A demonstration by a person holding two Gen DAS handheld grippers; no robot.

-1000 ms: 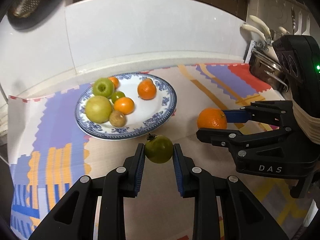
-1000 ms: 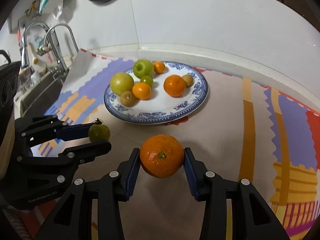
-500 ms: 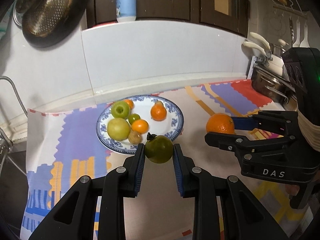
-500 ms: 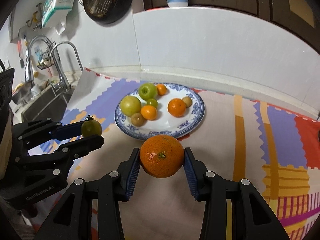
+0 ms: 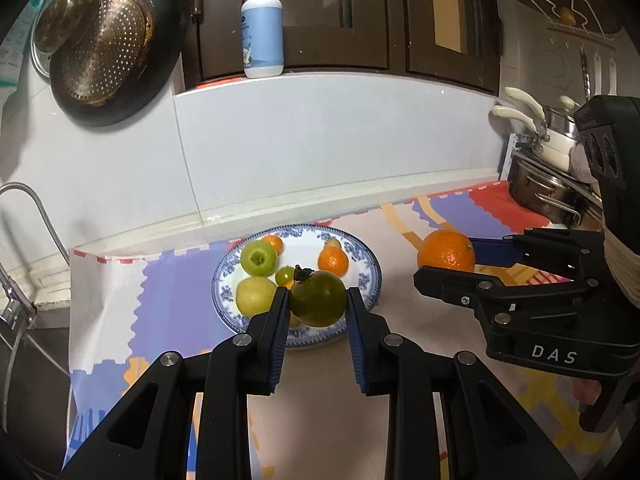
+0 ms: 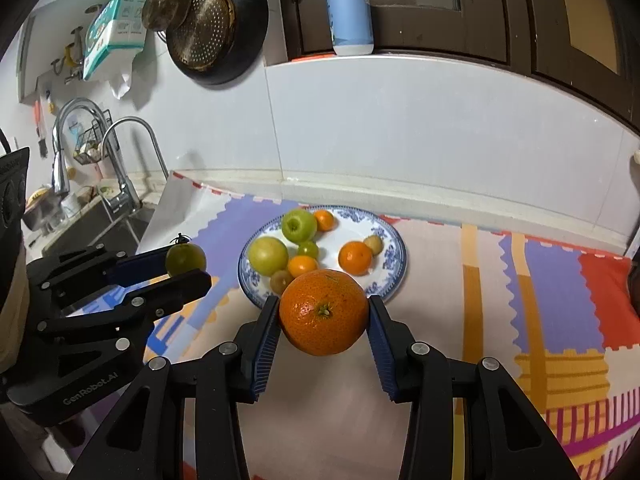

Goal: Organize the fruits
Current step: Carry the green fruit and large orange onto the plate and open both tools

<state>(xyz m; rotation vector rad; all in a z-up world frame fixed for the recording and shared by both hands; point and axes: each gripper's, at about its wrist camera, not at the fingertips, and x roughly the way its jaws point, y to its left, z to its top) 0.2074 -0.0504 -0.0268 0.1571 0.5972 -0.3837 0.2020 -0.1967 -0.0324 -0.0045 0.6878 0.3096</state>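
Now both tongs are carrying fruit above the surface: the left tongs (image 5: pixel 318 306) are clamping a green fruit (image 5: pixel 318 299), the right tongs (image 6: pixel 323 320) an orange (image 6: pixel 323 312). Next, I judge, each needs lowering onto the plate (image 6: pixel 394 256), into its bare right side.

Hidden and cut-off parts

From the left wrist view, the green fruit (image 5: pixel 318 299) covers the plate (image 5: pixel 366 258) at 6 o'clock, hiding fruit there; the pots (image 5: pixel 548 184) at 3 o'clock are partly blocked by the right gripper (image 5: pixel 446 258).
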